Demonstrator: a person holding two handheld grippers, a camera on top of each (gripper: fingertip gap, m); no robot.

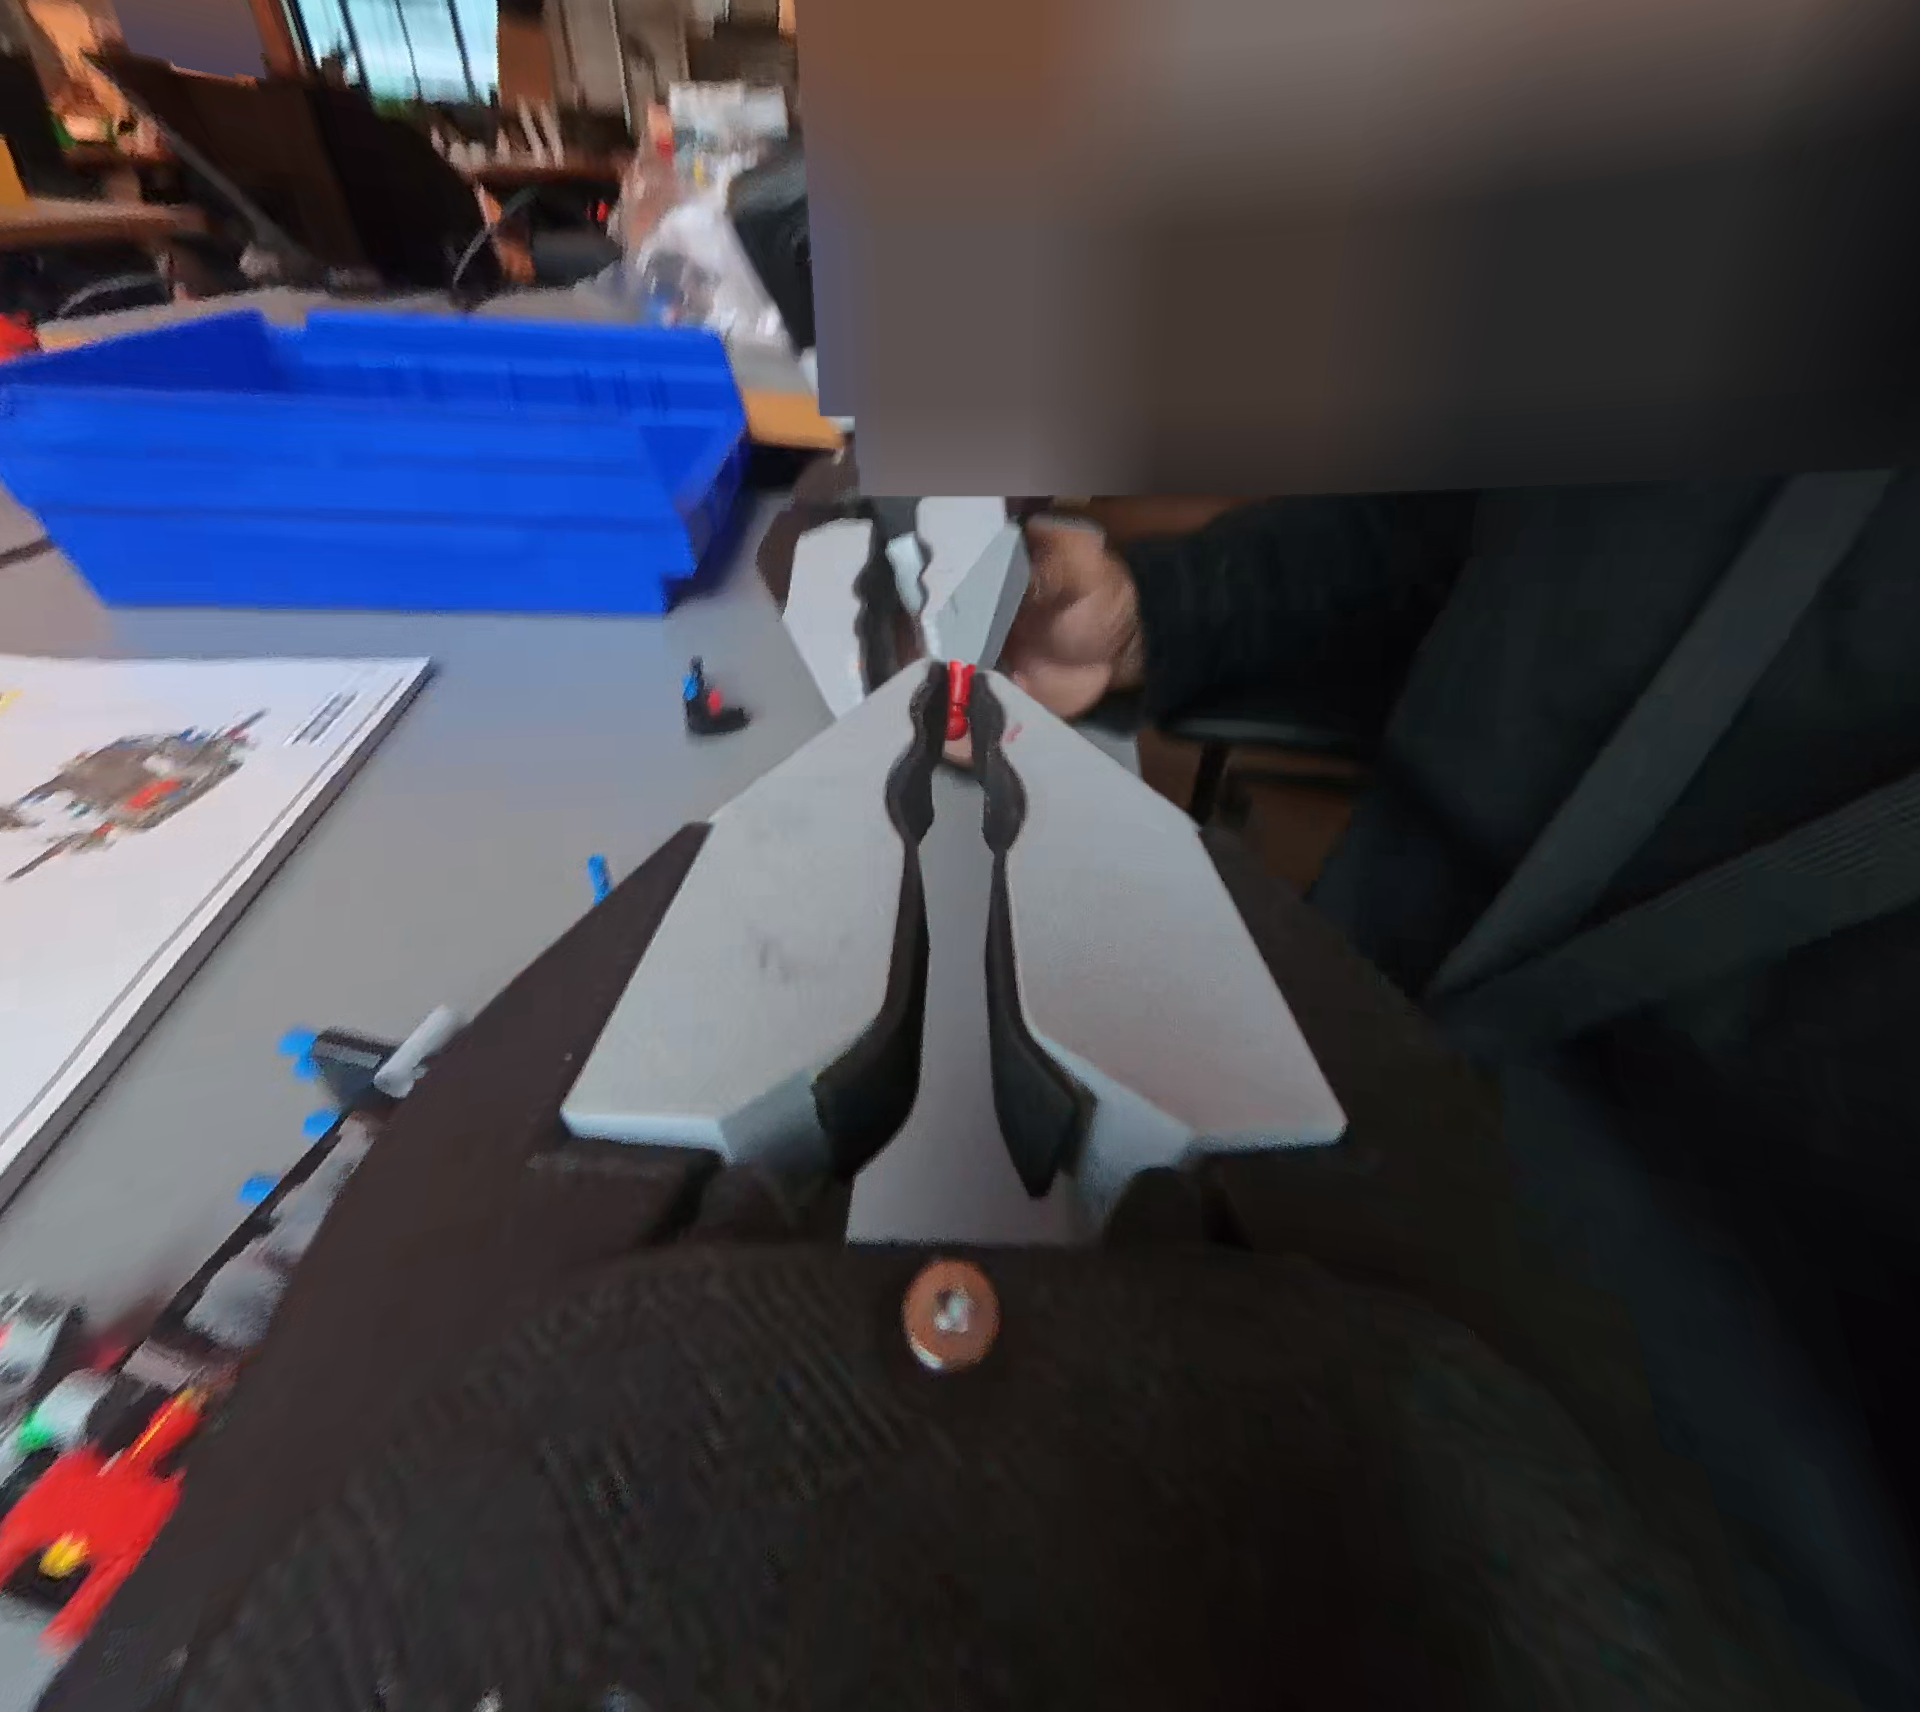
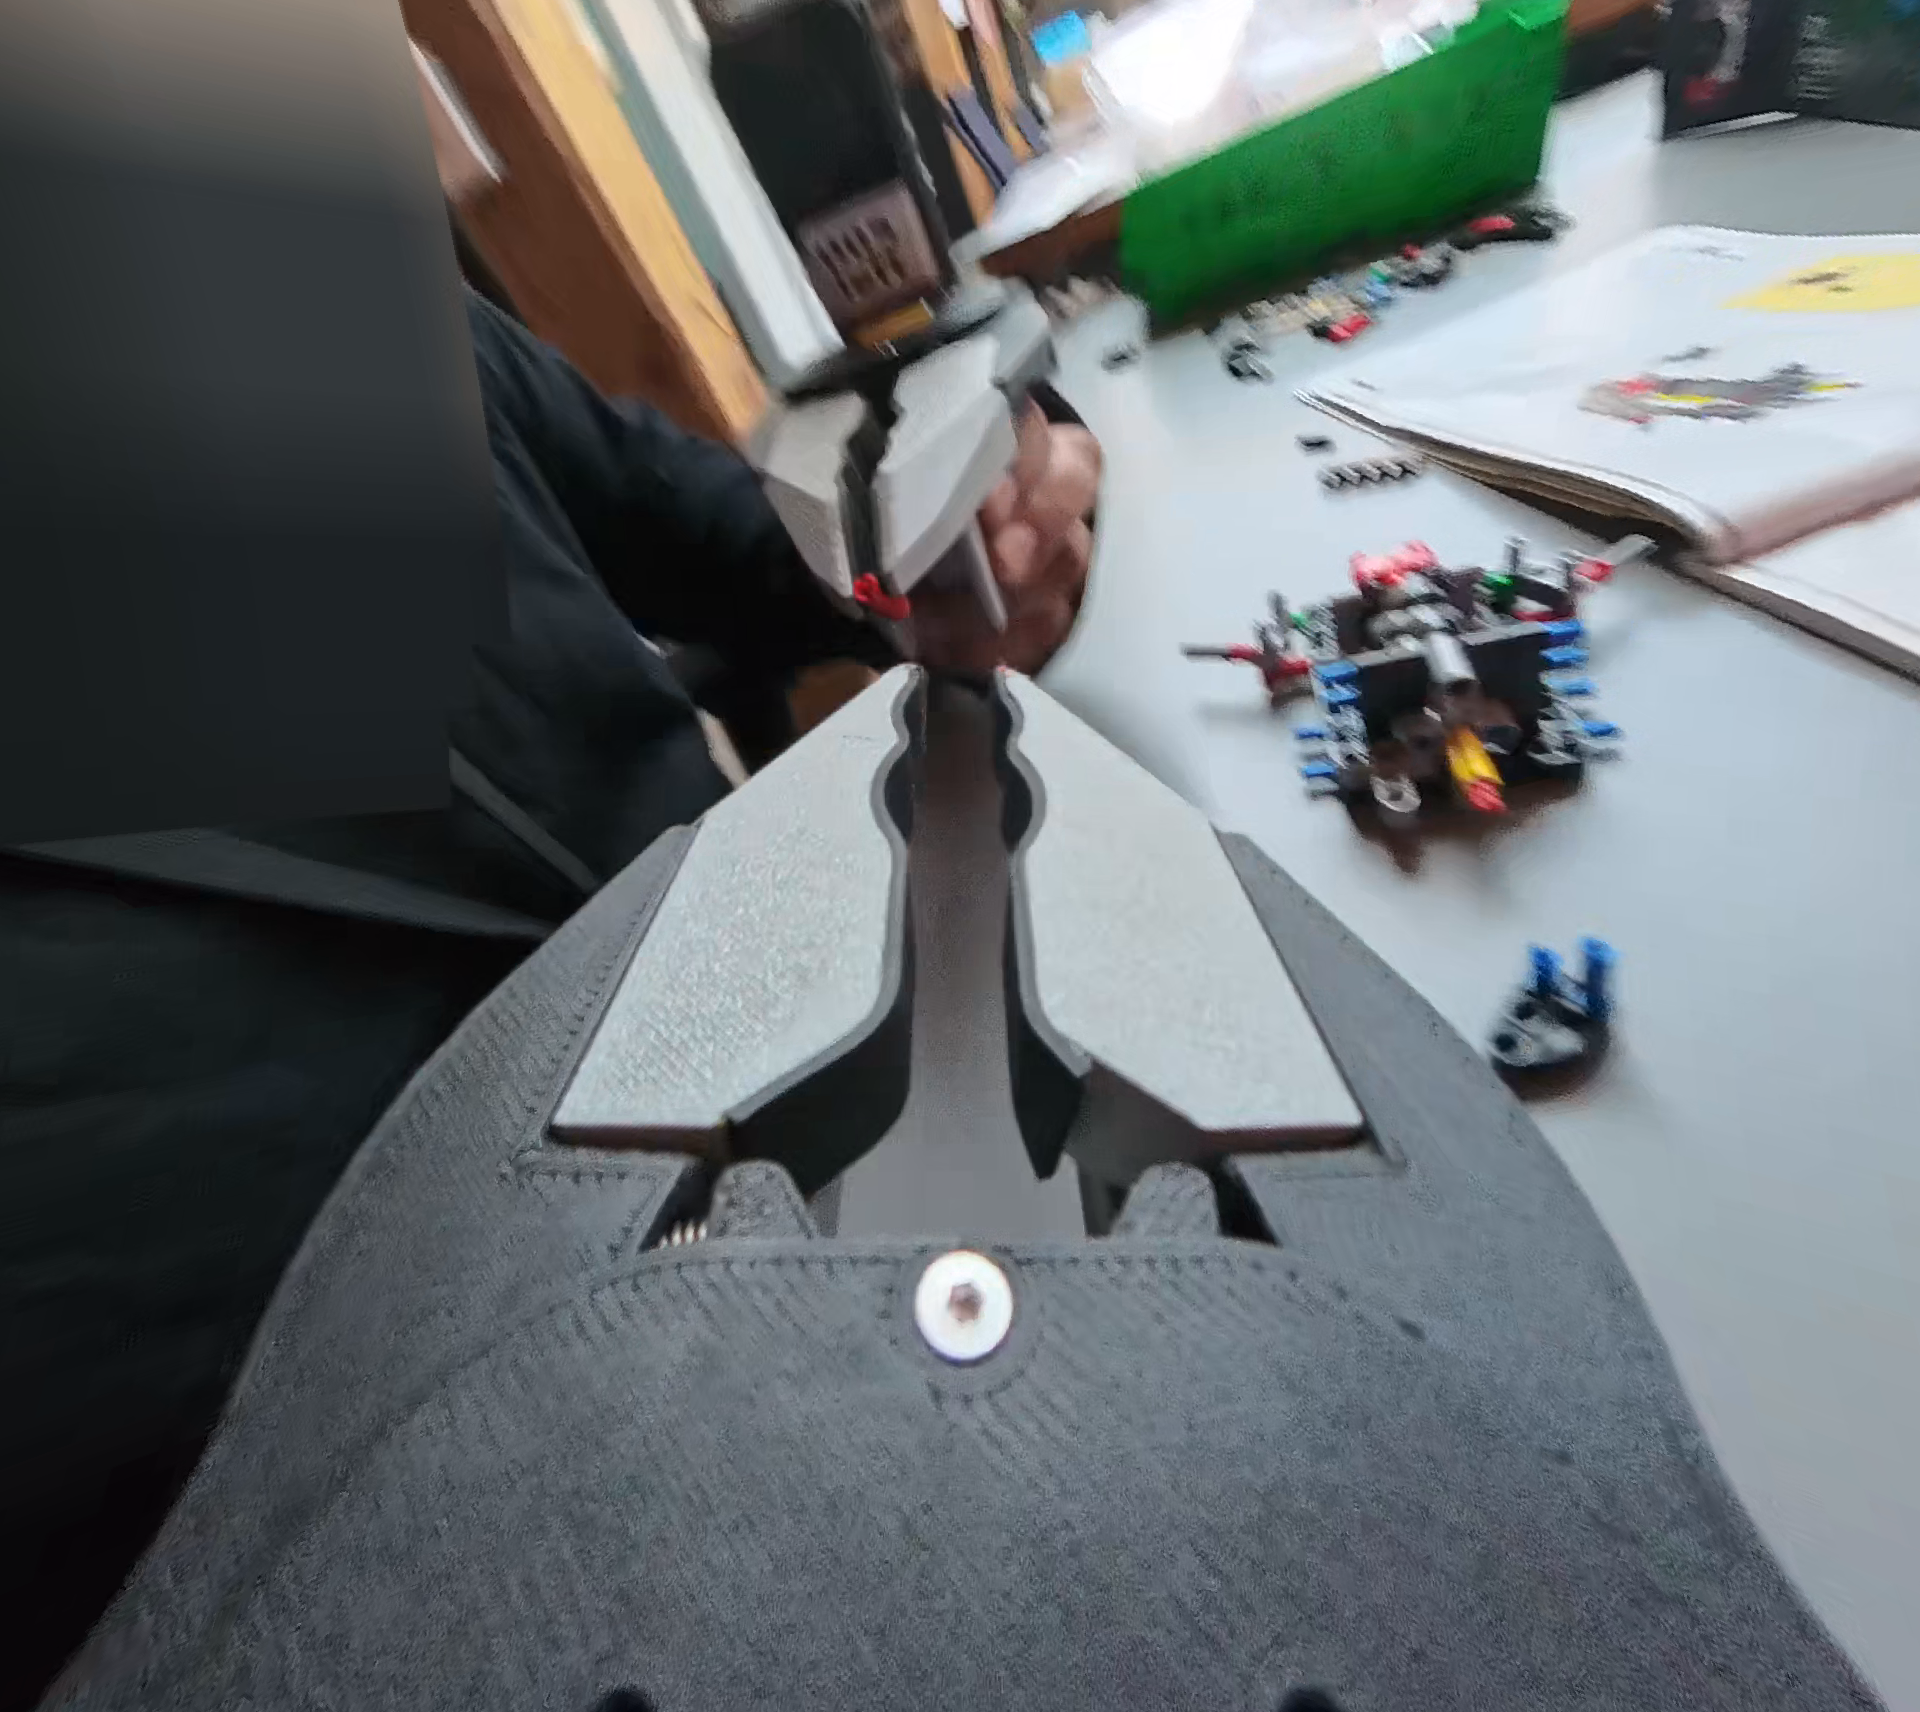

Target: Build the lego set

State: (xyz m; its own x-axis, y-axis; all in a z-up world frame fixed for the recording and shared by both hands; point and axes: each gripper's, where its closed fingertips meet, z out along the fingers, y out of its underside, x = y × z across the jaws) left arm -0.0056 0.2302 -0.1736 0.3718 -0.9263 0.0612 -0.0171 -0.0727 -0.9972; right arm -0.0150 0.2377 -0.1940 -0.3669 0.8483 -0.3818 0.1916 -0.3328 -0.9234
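My left gripper (image 1: 956,688) is shut on a small red Lego piece (image 1: 957,698), held in the air off the table's edge. It shows again in the right wrist view (image 2: 883,608), with the red piece (image 2: 876,592) at its tip and a hand behind it. My right gripper (image 2: 961,675) points tip to tip at it, jaws a narrow gap apart. Something dark sits at its tips; I cannot make it out. It also shows in the left wrist view (image 1: 902,623). The partial black build with blue pins (image 2: 1455,706) lies on the grey table (image 2: 1714,883).
An open instruction booklet (image 2: 1662,415) (image 1: 156,831) lies on the table. A blue bin (image 1: 364,457) and a green bin (image 2: 1351,176) stand at the back. Small black-and-blue pieces (image 2: 1553,1018) (image 1: 712,706) and loose parts (image 1: 353,1054) lie about. A dark chair (image 1: 1662,779) stands beside the table. Both grippers' tips are close together, under 4 cm apart.
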